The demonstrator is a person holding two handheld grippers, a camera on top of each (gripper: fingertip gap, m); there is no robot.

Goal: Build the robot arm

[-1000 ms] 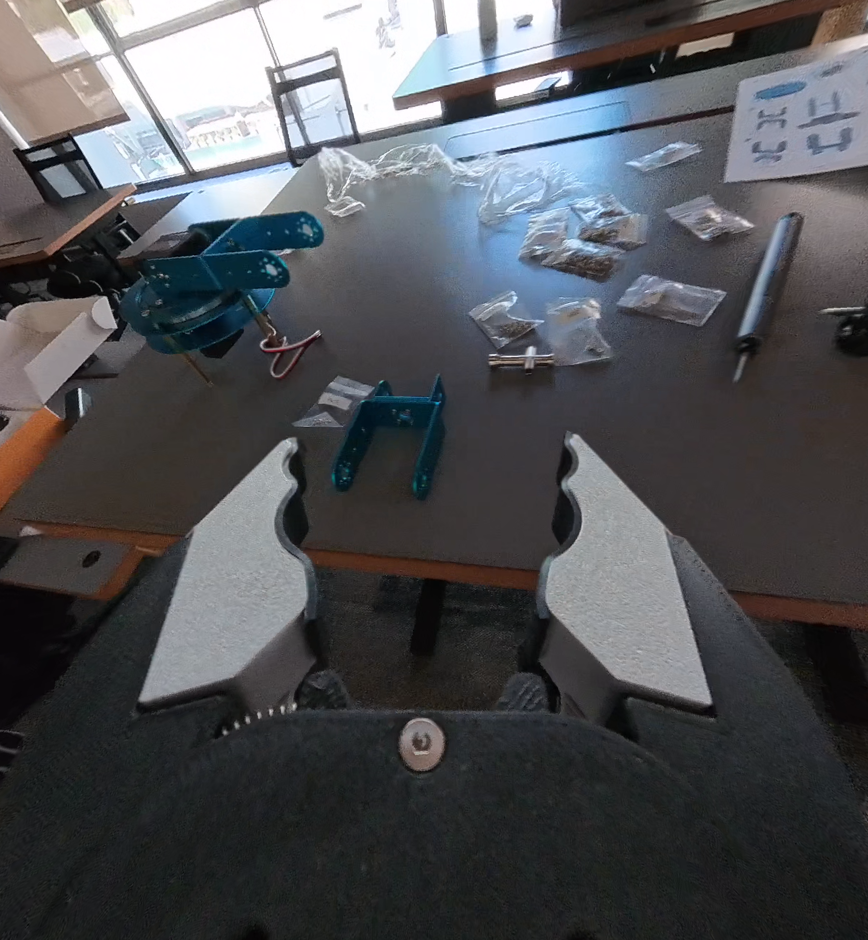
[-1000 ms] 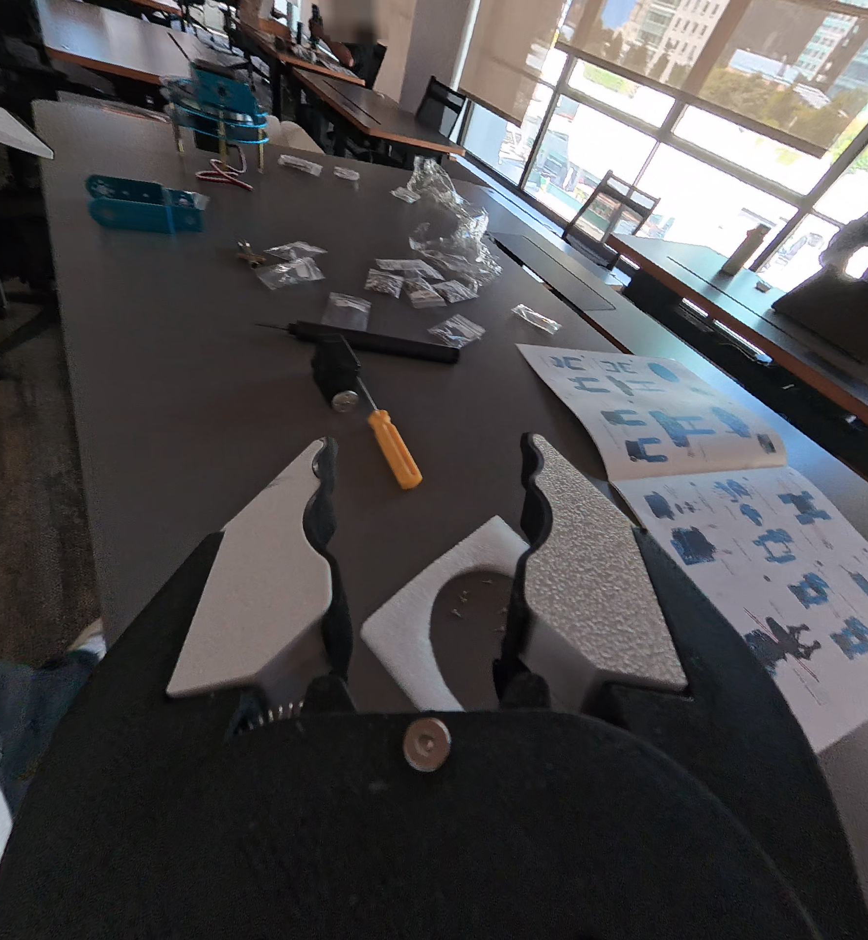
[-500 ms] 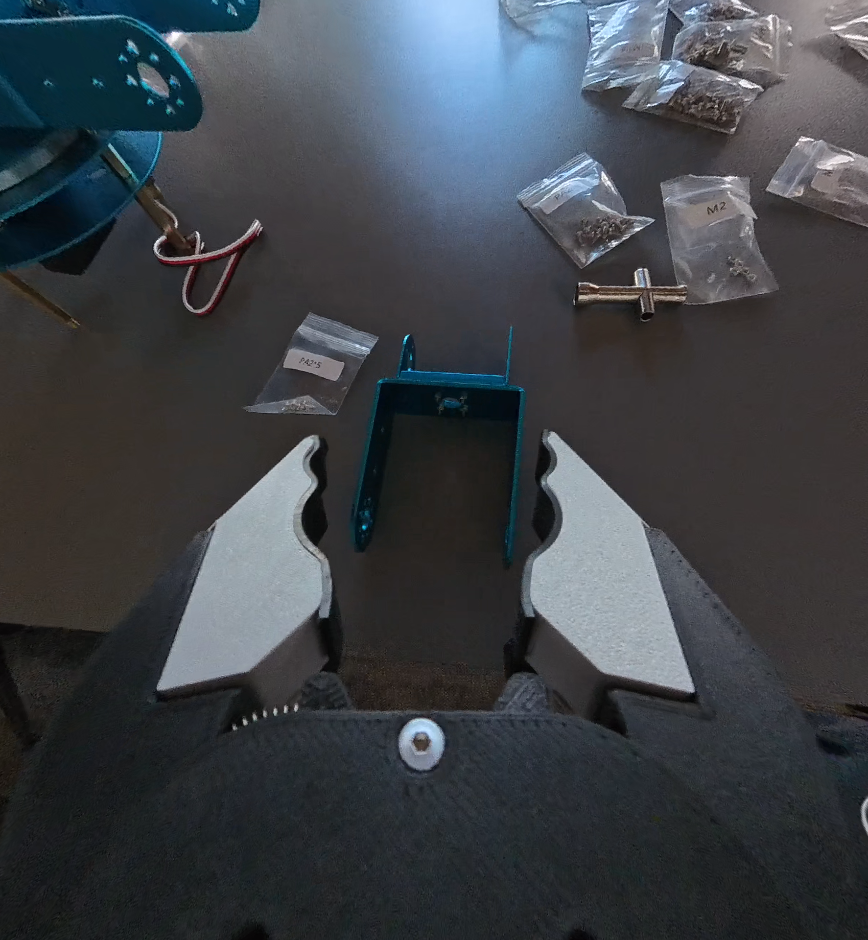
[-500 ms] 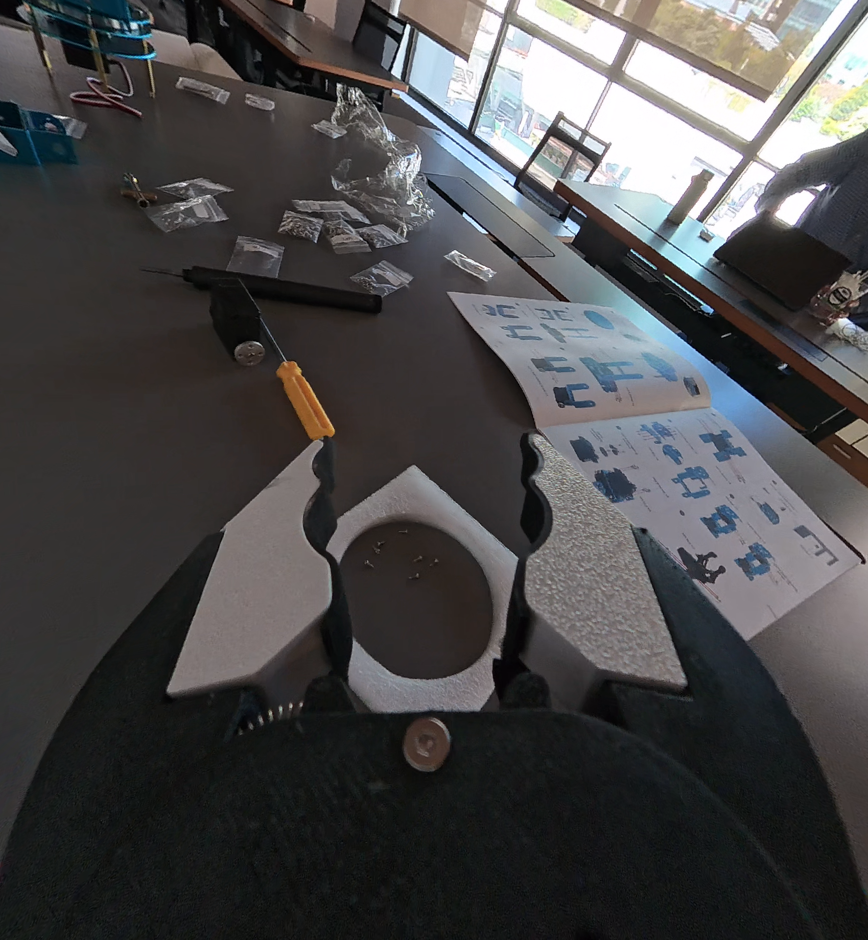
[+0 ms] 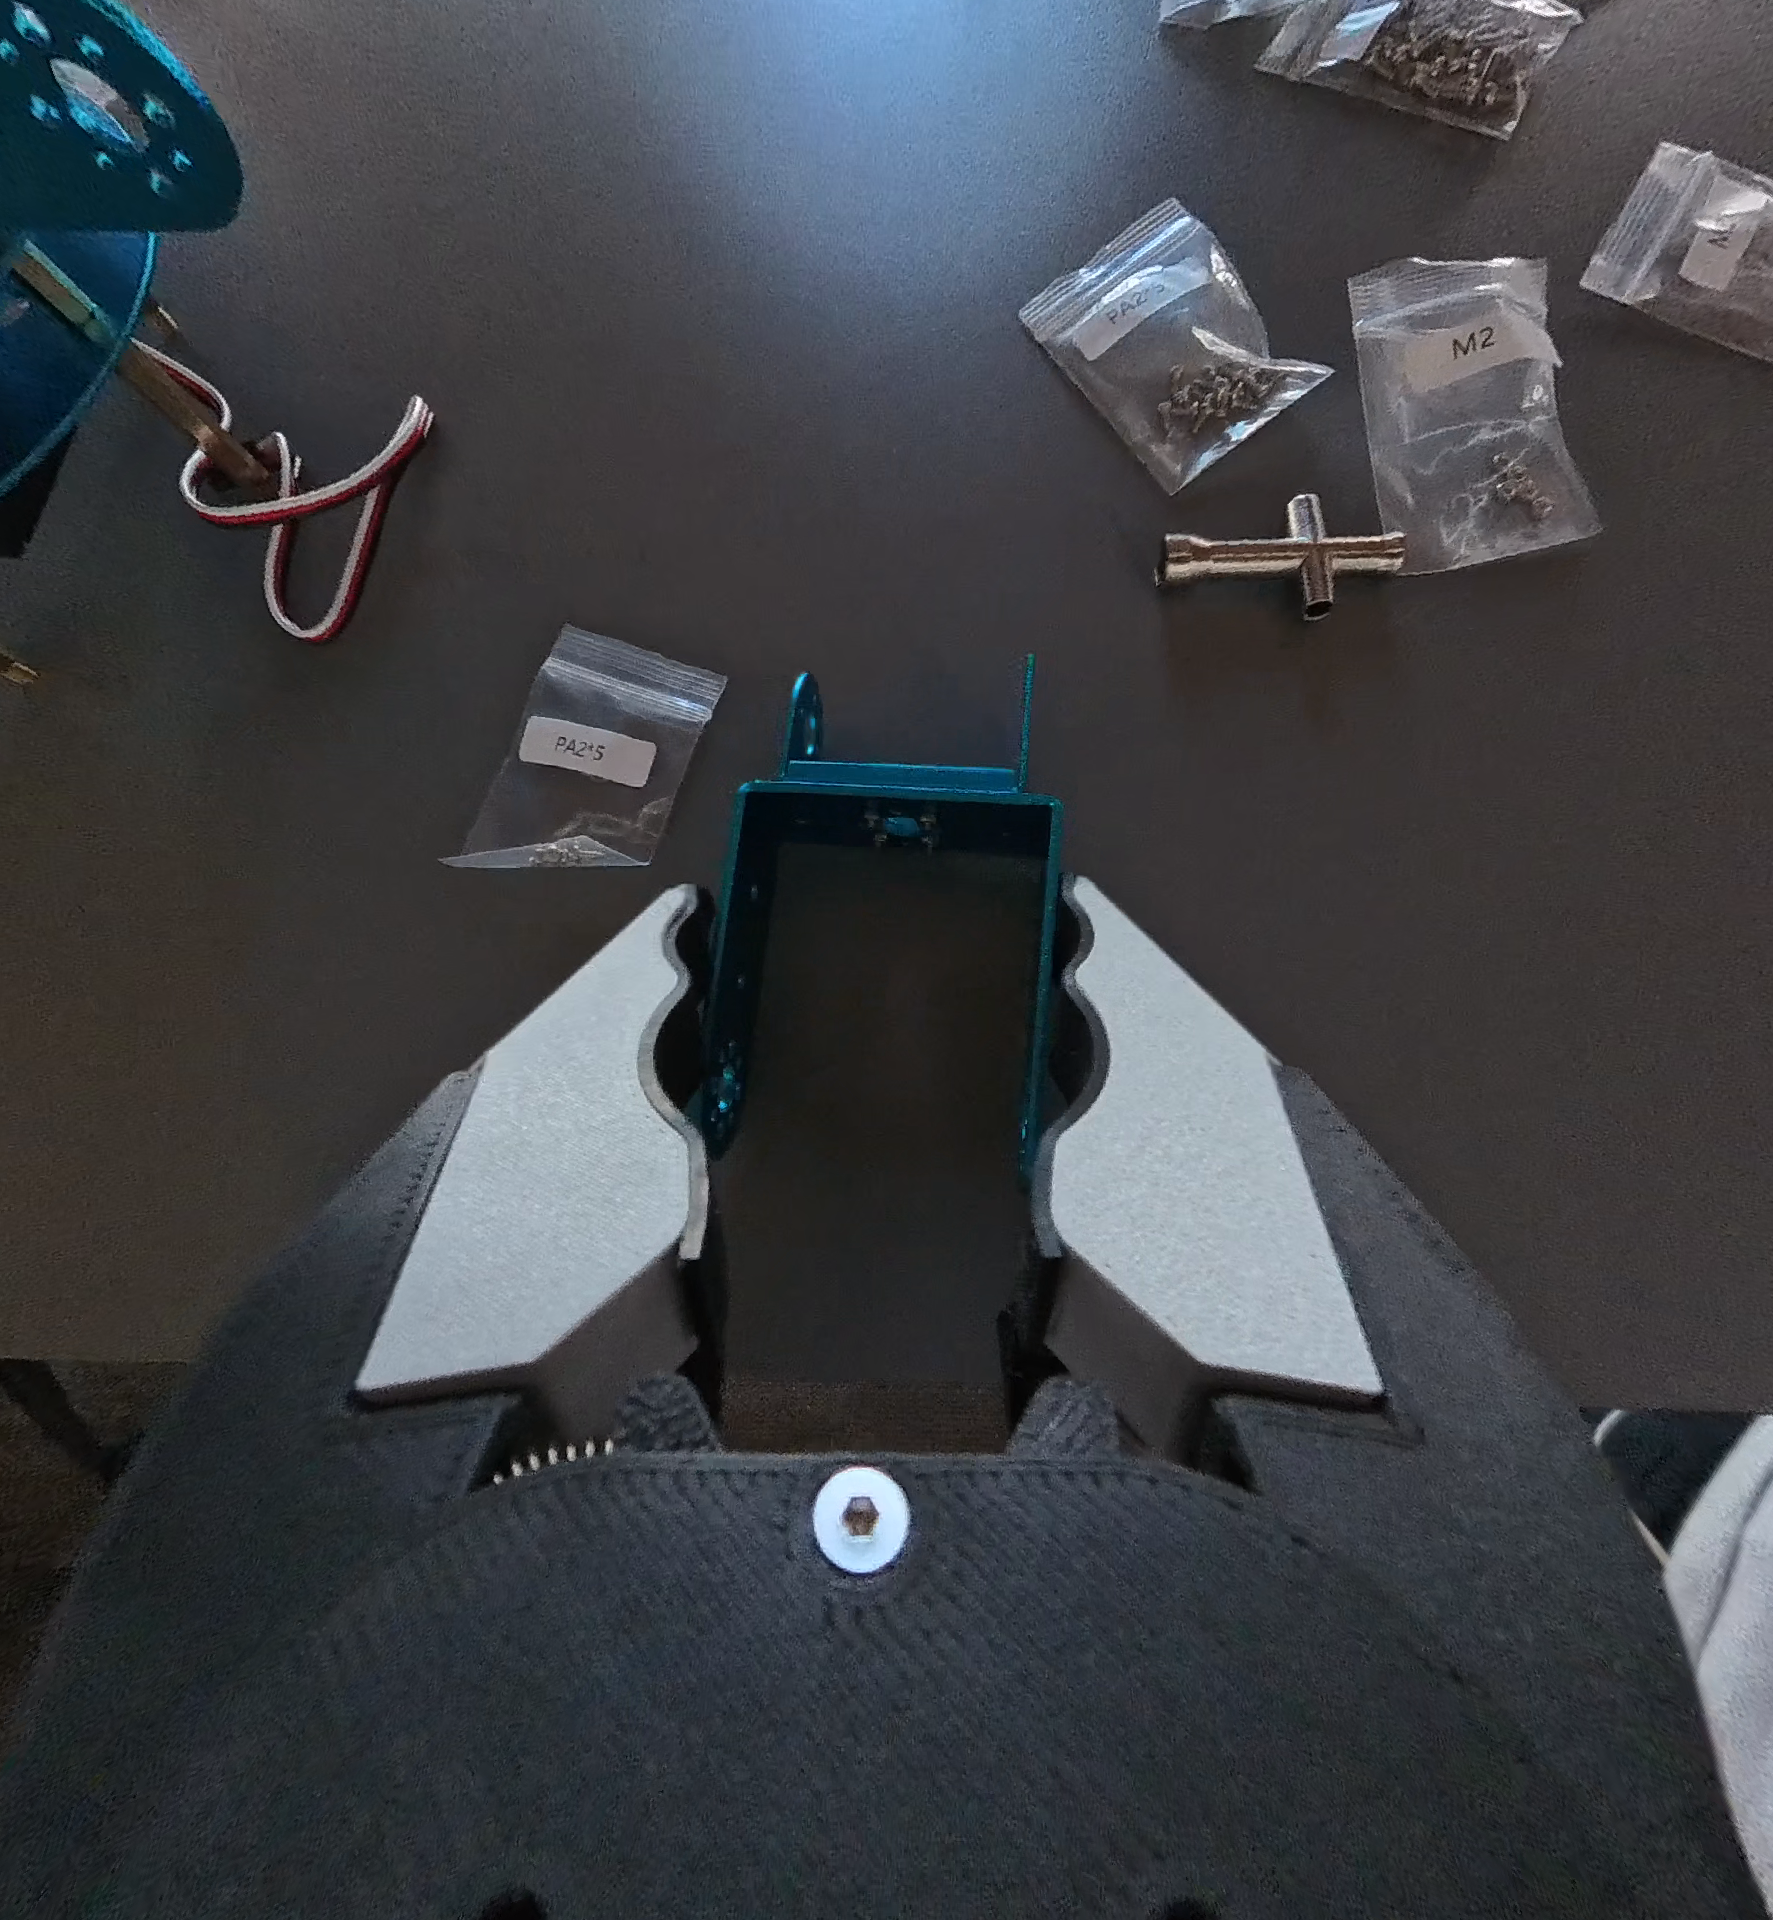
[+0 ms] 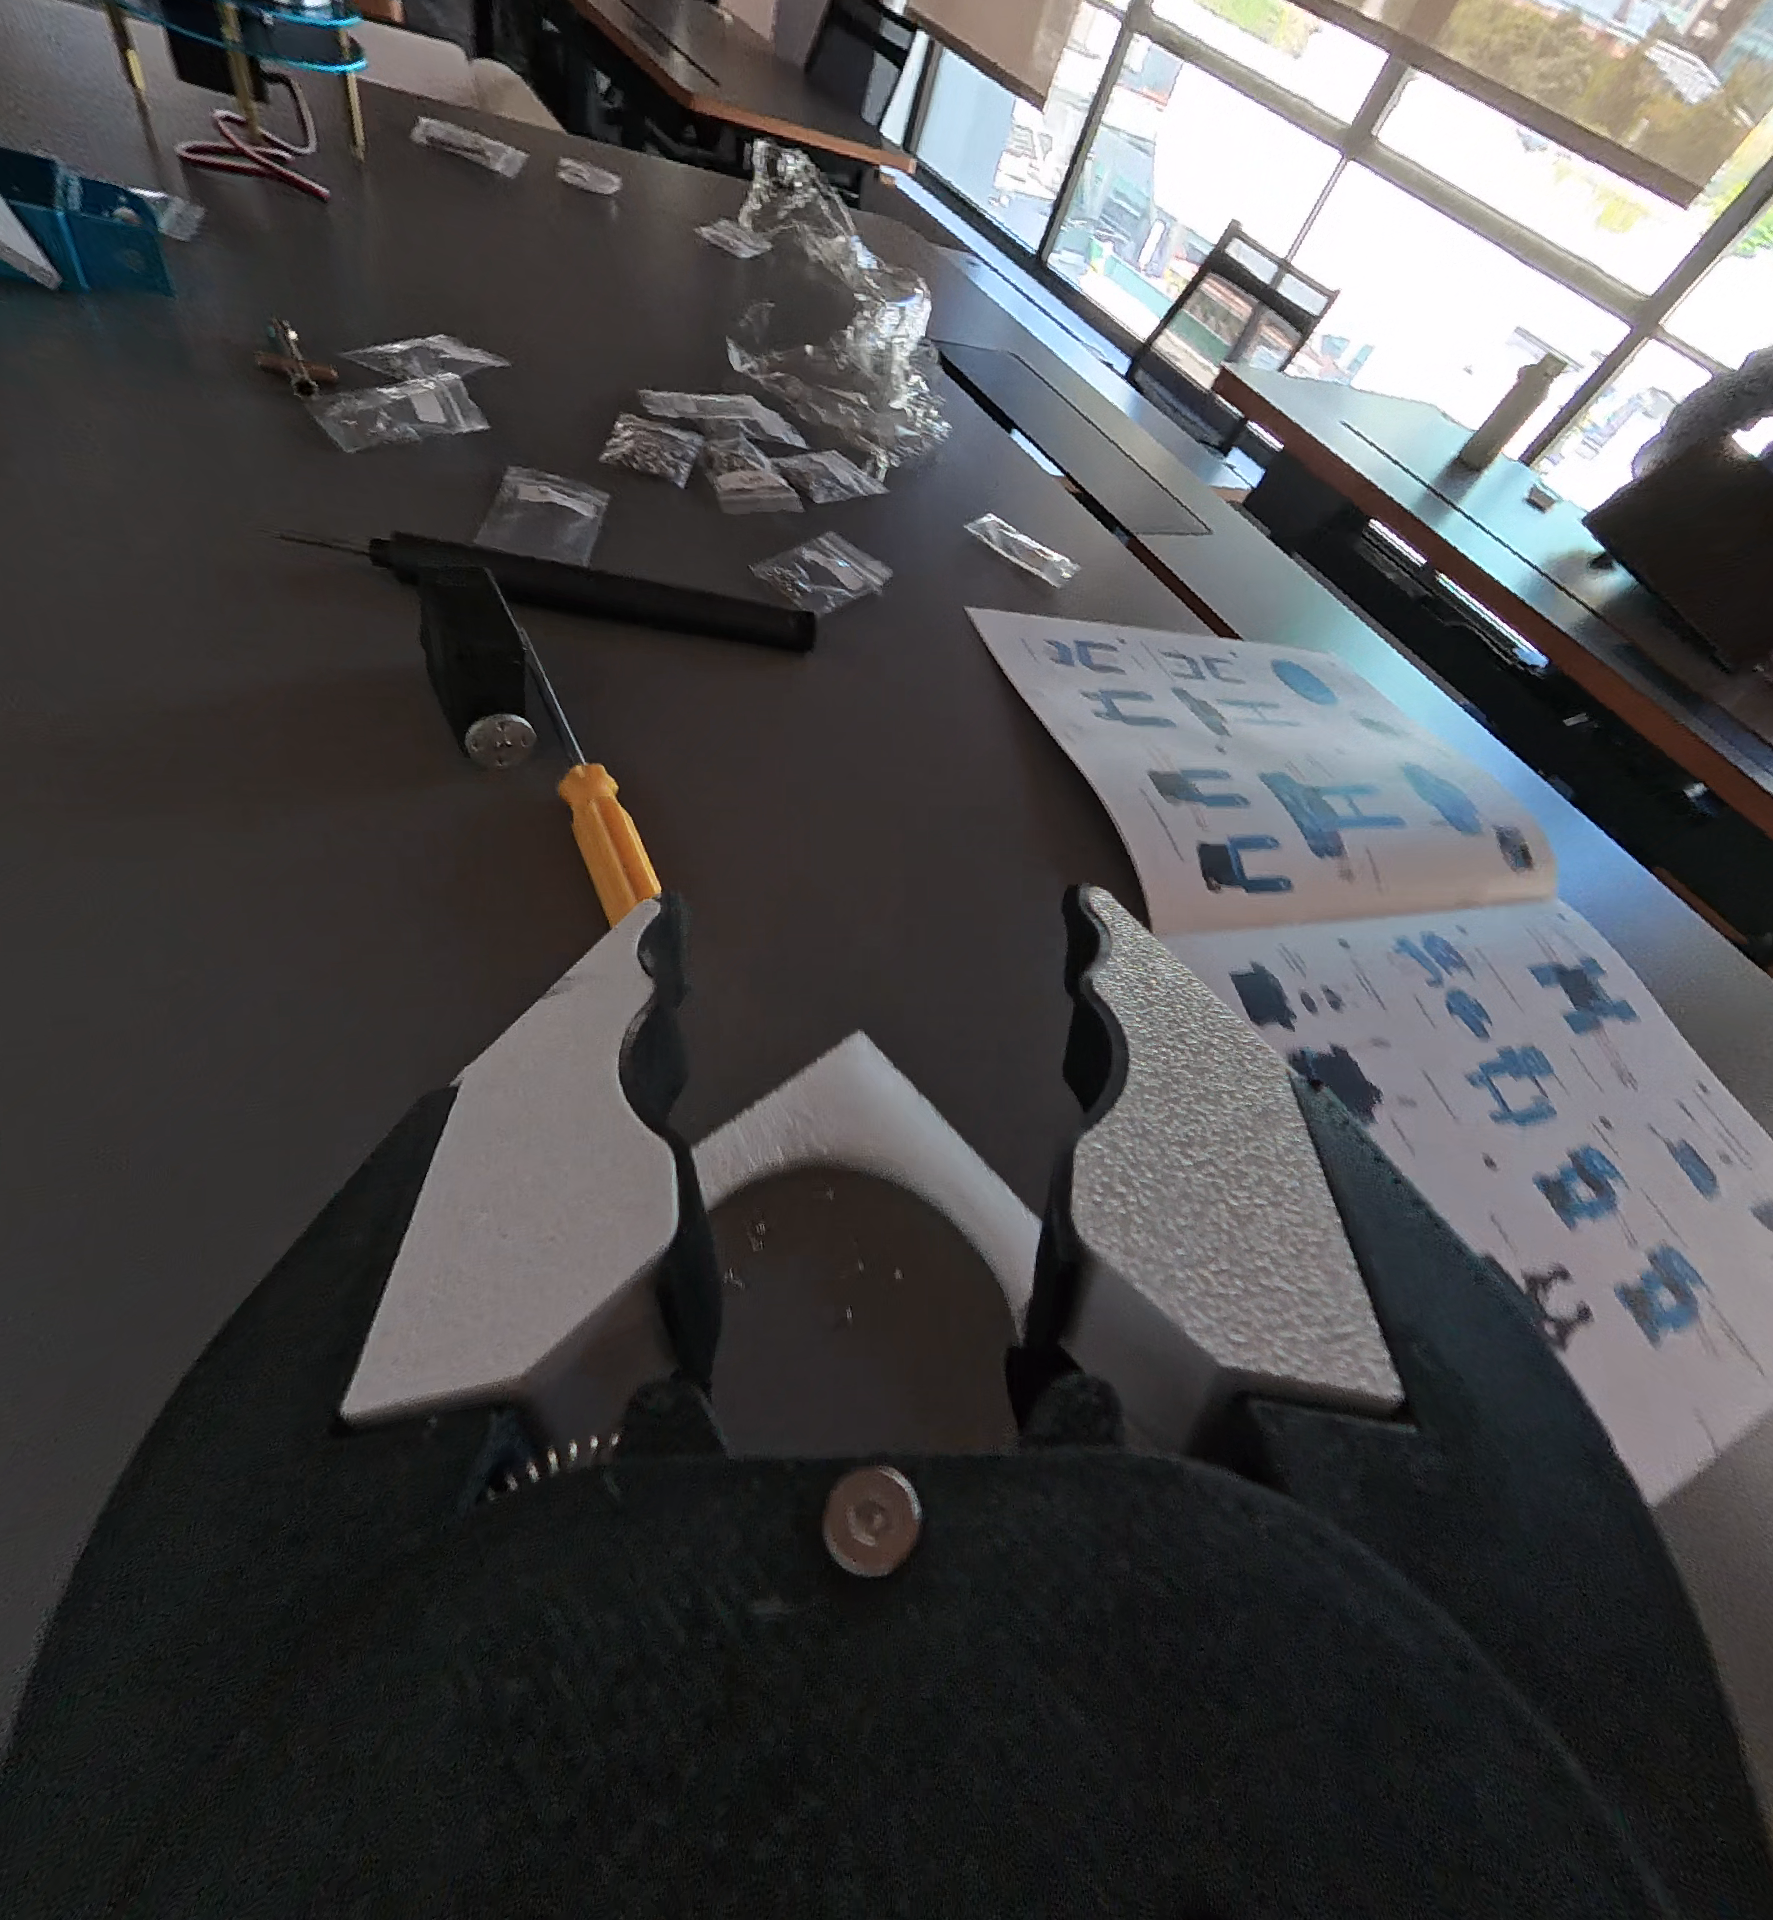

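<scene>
A blue metal U-bracket lies on the dark table, its two arms pointing back toward me. My left gripper straddles it, with one finger pressed against the outside of each arm. The bracket also shows far left in the right wrist view. My right gripper is open and empty. It hovers over a white foam piece whose round cut-out holds several tiny screws. An orange-handled screwdriver lies just beyond its left fingertip.
A blue round assembly with a red-white wire stands left. Screw bags and a cross wrench lie around the bracket. A black servo, black driver, open booklet and crumpled plastic lie ahead. My hands' fingertips stand some 45 centimetres from each other. My right gripper is the nearer one to the orange-handled screwdriver: about 10 centimetres, against 35 centimetres.
My left gripper moved forward and down over the bracket and its jaws narrowed onto the arms. My right gripper shifted slightly over the foam piece and stayed open.
</scene>
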